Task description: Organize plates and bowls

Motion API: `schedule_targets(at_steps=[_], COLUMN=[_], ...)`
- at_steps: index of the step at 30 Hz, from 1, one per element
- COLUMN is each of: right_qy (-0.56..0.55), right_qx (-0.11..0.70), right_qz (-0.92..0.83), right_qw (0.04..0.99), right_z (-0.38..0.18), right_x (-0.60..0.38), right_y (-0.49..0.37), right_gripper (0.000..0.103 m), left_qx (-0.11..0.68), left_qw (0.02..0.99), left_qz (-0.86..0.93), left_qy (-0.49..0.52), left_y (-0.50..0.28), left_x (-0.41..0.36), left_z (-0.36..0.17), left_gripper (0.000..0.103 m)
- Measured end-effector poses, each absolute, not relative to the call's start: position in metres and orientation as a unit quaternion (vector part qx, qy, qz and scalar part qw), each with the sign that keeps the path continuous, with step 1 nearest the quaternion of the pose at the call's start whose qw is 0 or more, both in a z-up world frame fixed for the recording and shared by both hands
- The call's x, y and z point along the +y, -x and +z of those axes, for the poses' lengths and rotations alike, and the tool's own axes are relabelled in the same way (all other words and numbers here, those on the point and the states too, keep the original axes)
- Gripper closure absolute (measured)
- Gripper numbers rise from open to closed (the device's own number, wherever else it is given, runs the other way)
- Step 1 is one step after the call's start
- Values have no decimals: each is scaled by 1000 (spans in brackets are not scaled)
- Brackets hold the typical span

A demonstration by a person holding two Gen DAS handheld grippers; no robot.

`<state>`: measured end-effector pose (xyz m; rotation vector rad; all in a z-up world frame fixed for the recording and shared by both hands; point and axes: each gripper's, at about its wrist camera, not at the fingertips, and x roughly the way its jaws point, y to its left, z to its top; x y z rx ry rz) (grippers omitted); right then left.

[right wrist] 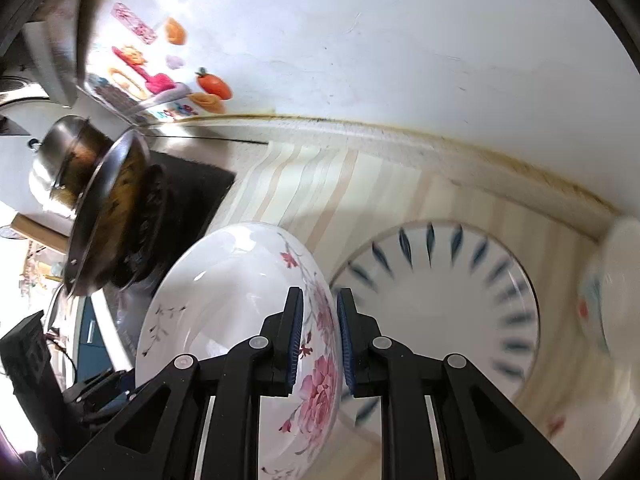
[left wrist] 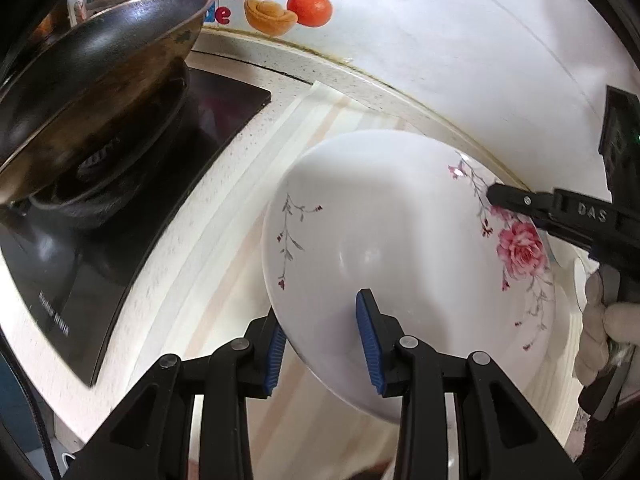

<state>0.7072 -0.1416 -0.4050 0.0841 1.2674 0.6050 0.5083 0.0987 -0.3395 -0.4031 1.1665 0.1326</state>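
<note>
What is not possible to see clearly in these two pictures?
- Bowl: left wrist view, near rim hidden behind the left gripper.
- Striped plate: right wrist view, blurred, left part hidden by the bowl and the right gripper.
- Dish: right wrist view, blurred, cut off by the right edge.
- Wok: left wrist view, cut off at the left edge.

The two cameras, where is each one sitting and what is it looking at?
Left wrist view: sits on the left gripper, looks along its blue-padded fingers at the floral bowl, the wok beside it; the right gripper and a gloved hand show too.
Right wrist view: sits on the right gripper, pinching the floral bowl's rim; looks past it at the blue-striped plate.
Shared: the bowl, the wok, the wall stickers and the striped mat.
</note>
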Motion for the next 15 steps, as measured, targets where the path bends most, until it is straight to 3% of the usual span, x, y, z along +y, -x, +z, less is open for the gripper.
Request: schedule_targets(at_steps=[15], right_qy=[-79], right_qx=[578], right_qz=[252], right_qw=[772], right_z=[-384], right_x=[-254], right_y=[-562], right_gripper=[84], left_qx=[554], left_qw=[818], left_qz=[16], left_qy=[151], left_y=[-422], left_x=[24], left_z=[-319], left_gripper=[72])
